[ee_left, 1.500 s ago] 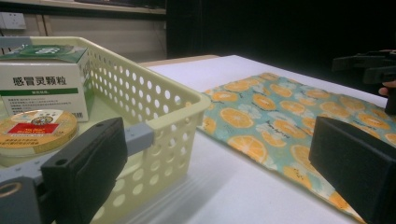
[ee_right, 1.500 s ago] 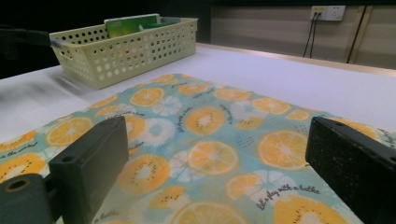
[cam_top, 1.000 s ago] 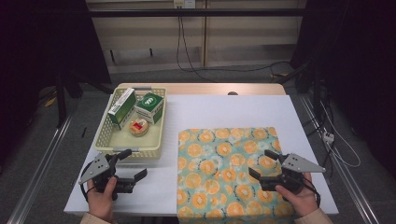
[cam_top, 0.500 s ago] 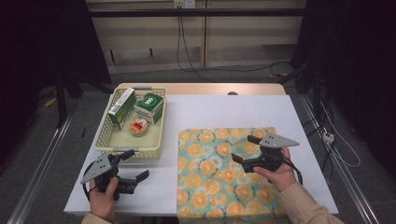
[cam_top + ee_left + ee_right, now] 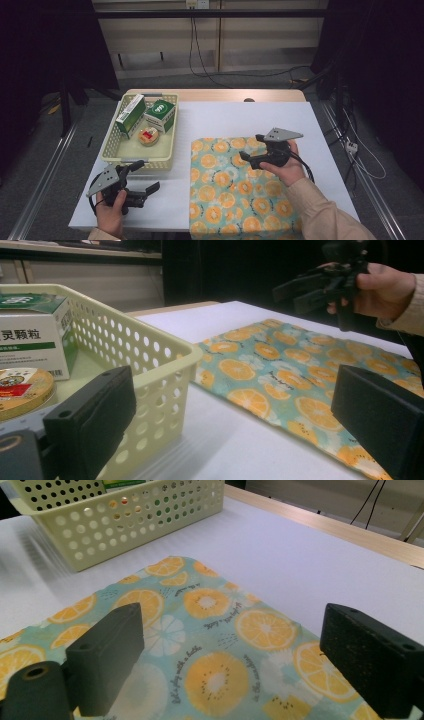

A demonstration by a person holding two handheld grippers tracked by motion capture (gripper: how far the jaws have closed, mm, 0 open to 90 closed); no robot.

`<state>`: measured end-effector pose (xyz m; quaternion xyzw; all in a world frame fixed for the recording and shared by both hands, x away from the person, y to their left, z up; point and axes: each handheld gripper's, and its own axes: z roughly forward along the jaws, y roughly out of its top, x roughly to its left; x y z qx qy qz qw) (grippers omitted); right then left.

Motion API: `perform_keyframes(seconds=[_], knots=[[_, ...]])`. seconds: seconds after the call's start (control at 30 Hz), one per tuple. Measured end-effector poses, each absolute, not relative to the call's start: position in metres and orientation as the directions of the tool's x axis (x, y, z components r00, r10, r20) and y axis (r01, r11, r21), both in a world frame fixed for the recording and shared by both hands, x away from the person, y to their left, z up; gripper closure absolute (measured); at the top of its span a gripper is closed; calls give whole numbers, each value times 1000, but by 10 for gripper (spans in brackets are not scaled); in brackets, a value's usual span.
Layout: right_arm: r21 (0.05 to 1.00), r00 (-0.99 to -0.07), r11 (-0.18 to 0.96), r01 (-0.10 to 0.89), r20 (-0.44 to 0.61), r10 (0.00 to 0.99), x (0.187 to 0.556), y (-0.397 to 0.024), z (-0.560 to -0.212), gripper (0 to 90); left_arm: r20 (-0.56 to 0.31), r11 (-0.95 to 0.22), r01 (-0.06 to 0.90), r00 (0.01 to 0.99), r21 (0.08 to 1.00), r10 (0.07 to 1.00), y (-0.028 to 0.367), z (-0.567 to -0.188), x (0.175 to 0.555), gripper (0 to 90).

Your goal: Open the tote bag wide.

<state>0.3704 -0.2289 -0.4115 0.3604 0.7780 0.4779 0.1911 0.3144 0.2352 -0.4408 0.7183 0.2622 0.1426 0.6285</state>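
Note:
A cloth printed with orange slices (image 5: 235, 195) lies flat on the right half of the white table (image 5: 240, 117). My right gripper (image 5: 251, 149) hovers open over the cloth's far part, and in the right gripper view its gripper (image 5: 237, 655) has the cloth (image 5: 215, 625) between the jaws, untouched. My left gripper (image 5: 145, 175) is open low over the table's front left, just in front of a cream perforated basket (image 5: 113, 145). In the left gripper view that gripper (image 5: 235, 425) faces the basket corner (image 5: 165, 365), the cloth (image 5: 280, 360) and the right gripper (image 5: 320, 287).
The basket holds two green-and-white boxes (image 5: 131, 115) (image 5: 161, 115) and a round tin (image 5: 148, 136). A wooden edge (image 5: 215, 95) shows behind the white surface. Cables trail on the floor beyond the table and at its right.
My right gripper has moved away from the front edge, up and leftward over the cloth toward its far part. The left gripper has stayed almost where it was.

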Motion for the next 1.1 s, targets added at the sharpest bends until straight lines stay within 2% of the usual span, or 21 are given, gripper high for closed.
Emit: perform_keyframes(seconds=[0.07, 0.57, 0.73, 0.77, 1.0, 1.03, 1.1], knots=[[874, -667, 307, 377, 27, 744, 377, -227, -412, 112, -129, -65, 197, 821, 978, 556, 235, -440, 314, 39], [837, -640, 314, 448, 55, 766, 436, -218, -434, 157, -128, -62, 194, 820, 979, 558, 239, -440, 313, 39], [820, -638, 334, 464, 49, 768, 448, -211, -440, 210, -130, -64, 196, 826, 978, 549, 236, -440, 315, 39], [818, -637, 326, 473, 62, 769, 452, -210, -444, 248, -129, -60, 193, 825, 979, 550, 235, -439, 315, 39], [791, -633, 366, 491, 35, 773, 460, -209, -452, 280, -129, -65, 195, 829, 979, 545, 235, -440, 315, 39], [787, -642, 361, 500, 57, 765, 462, -208, -455, 329, -131, -61, 195, 829, 979, 544, 235, -440, 314, 39], [771, -650, 391, 503, 39, 759, 461, -204, -458, 342, -130, -62, 194, 829, 979, 544, 234, -440, 315, 39]])
